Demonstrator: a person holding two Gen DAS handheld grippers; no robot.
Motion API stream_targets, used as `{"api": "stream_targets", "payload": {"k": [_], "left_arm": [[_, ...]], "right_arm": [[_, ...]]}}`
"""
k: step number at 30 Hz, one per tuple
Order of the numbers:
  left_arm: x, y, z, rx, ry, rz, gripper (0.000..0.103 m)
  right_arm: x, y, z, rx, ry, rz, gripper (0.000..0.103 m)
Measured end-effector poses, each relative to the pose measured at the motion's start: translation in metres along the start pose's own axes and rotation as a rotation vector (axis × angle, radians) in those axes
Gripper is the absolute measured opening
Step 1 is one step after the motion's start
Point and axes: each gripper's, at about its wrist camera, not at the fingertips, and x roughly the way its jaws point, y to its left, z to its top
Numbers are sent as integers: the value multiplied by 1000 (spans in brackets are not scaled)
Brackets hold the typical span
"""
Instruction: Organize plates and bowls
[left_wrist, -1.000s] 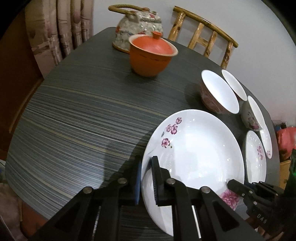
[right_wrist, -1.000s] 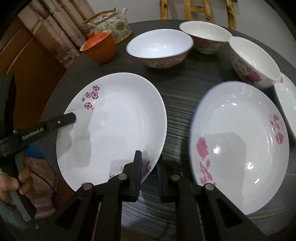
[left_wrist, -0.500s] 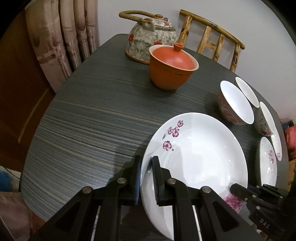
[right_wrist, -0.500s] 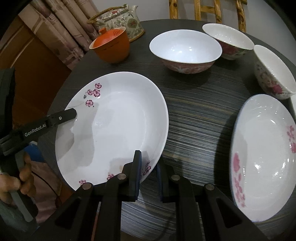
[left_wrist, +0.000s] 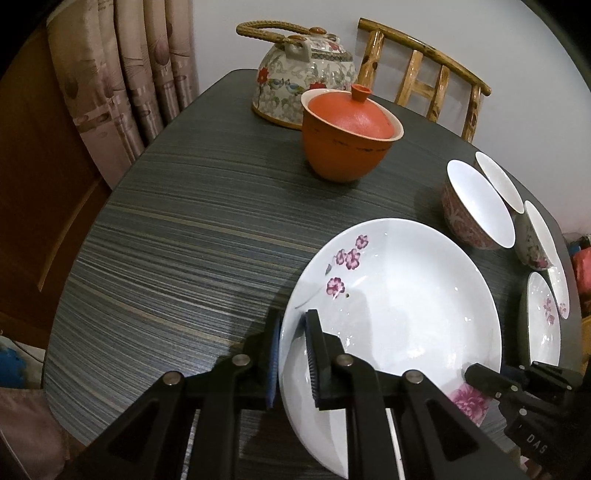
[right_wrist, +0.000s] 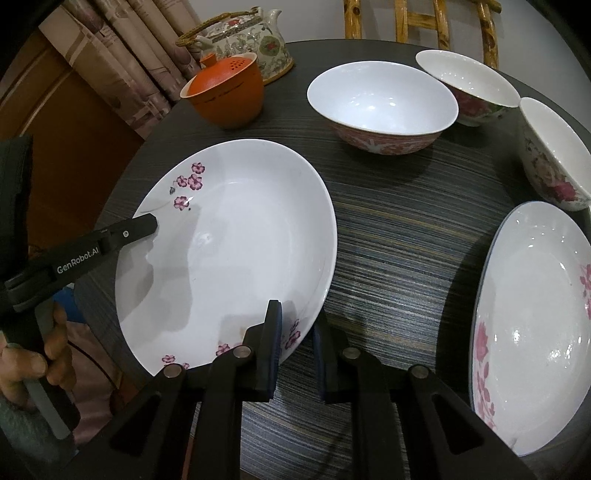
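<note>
A dark striped table (left_wrist: 192, 236) is seen under dim light, with pleated curtains (left_wrist: 122, 74) at its far left and a bamboo chair back (left_wrist: 424, 81) against the pale wall beyond. At the near edge a white plate with purple blossoms (left_wrist: 399, 306) is gripped from two sides. Its left rim is clamped by the left gripper (left_wrist: 291, 354), one pad beneath the rim and one on the inner face. The near right rim, by a cluster of pink flowers, is pinched by the right gripper (right_wrist: 297, 347), the rim sitting between the blue-edged pads.

On the left gripper's finger, seen from the right wrist, "GenRobot.AI" is printed in white; a hand (right_wrist: 33, 354) is wrapped round its handle. On the right gripper's body the letters "DAS" can be read from the left wrist.

Ahead of the left gripper, an orange lidded cup (left_wrist: 349, 136) is stood well apart, with a floral teapot (left_wrist: 299, 74) just behind it. Ahead of the right gripper a pink-patterned bowl (right_wrist: 382, 107) is set, two more flowered bowls (right_wrist: 469, 85) (right_wrist: 554, 155) further right. To the right of the right gripper a second plate with pink flowers (right_wrist: 535, 325) is lying, apart from the held one.
</note>
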Motion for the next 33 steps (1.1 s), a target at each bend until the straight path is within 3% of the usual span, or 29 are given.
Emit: {"api": "stream_targets", "payload": {"k": [8,12,15,22,25,33], "left_arm": [[-2,-8,-2,46,-1,59,16],[-9,-6,-3,41,-10,79,16],[-22,-8,-3,44,-35,130,21],[-56,-18,-6,44,-85,163,30],[-68,-32,-9,60,-93,143,37],[-80,-90,-16,112,-82,42,38]], "right_arm": [[-2,5,-1,-39,3,-21,20],[-3,4,-5,-43,8,-25,29],[-7,2,-6,-44,-1,-32,29],[-26,-6,-6,-47,-39,-38,31],[-37,-13,-10,-44,-55,-37,31],[-74,-58,-26,-2,-57,-52,31]]}}
